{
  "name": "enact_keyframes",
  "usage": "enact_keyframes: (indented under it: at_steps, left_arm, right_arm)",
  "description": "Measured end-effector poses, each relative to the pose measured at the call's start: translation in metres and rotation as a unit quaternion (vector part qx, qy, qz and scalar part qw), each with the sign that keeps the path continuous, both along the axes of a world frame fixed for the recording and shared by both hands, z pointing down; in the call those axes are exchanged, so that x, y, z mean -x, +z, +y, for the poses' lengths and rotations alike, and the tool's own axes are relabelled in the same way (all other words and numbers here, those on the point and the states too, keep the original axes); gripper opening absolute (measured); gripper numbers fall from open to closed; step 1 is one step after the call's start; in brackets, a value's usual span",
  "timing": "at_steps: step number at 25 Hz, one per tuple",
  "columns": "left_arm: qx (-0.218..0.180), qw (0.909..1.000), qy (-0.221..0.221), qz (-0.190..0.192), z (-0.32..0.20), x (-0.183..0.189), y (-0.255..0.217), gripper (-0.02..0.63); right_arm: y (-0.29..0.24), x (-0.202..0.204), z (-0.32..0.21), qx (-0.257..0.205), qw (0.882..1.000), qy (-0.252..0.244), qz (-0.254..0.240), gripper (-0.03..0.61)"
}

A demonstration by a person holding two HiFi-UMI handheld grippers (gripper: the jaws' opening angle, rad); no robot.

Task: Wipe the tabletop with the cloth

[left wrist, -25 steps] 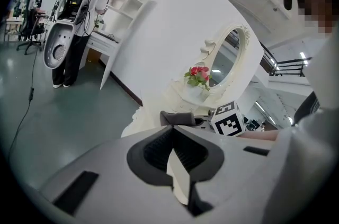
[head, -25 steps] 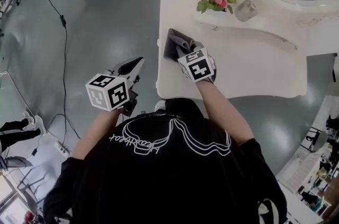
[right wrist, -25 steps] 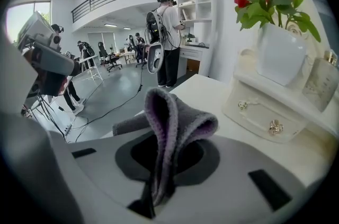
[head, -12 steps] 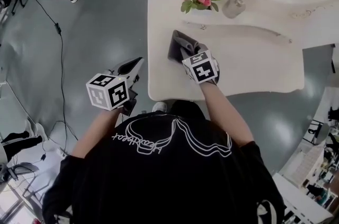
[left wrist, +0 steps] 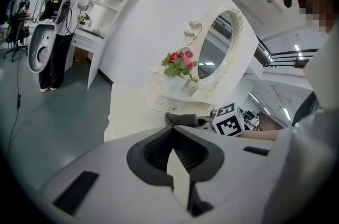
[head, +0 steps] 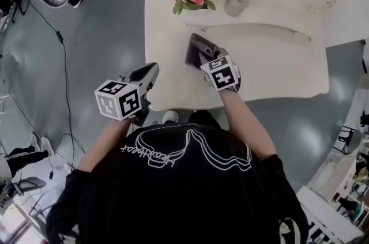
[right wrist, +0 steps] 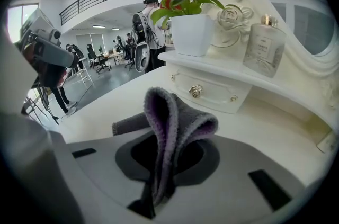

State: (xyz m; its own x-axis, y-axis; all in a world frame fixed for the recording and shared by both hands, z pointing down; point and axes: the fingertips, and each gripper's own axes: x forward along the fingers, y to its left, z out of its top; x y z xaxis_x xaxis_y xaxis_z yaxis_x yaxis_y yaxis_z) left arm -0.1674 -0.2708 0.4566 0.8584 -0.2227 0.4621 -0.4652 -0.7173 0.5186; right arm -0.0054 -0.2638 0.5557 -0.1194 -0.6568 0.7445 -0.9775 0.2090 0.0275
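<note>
Moved: right gripper and grey cloth, farther from the tabletop's left edge.
Right gripper: clamped on a cloth fold.
Left gripper: jaws pressed together, empty, by that edge.
Cloth: bunched on the tabletop.

Black short-sleeved T-shirt printed with white looping line art and script. The left gripper and right gripper are pale grey with dark ribbed jaw pads. Each carries a black-and-white marker cube.
</note>
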Motion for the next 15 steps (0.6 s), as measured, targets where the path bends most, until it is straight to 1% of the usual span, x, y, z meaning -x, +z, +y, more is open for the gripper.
enact_keyframes:
  at_steps: [15]
  left_arm:
    - [0.003,0.9998,0.009,-0.015,0.03,-0.067,-0.006,0.005]
  right_arm:
    - [-0.002,-0.069,0.028,0.003,1.0,0.006,-0.002,0.054]
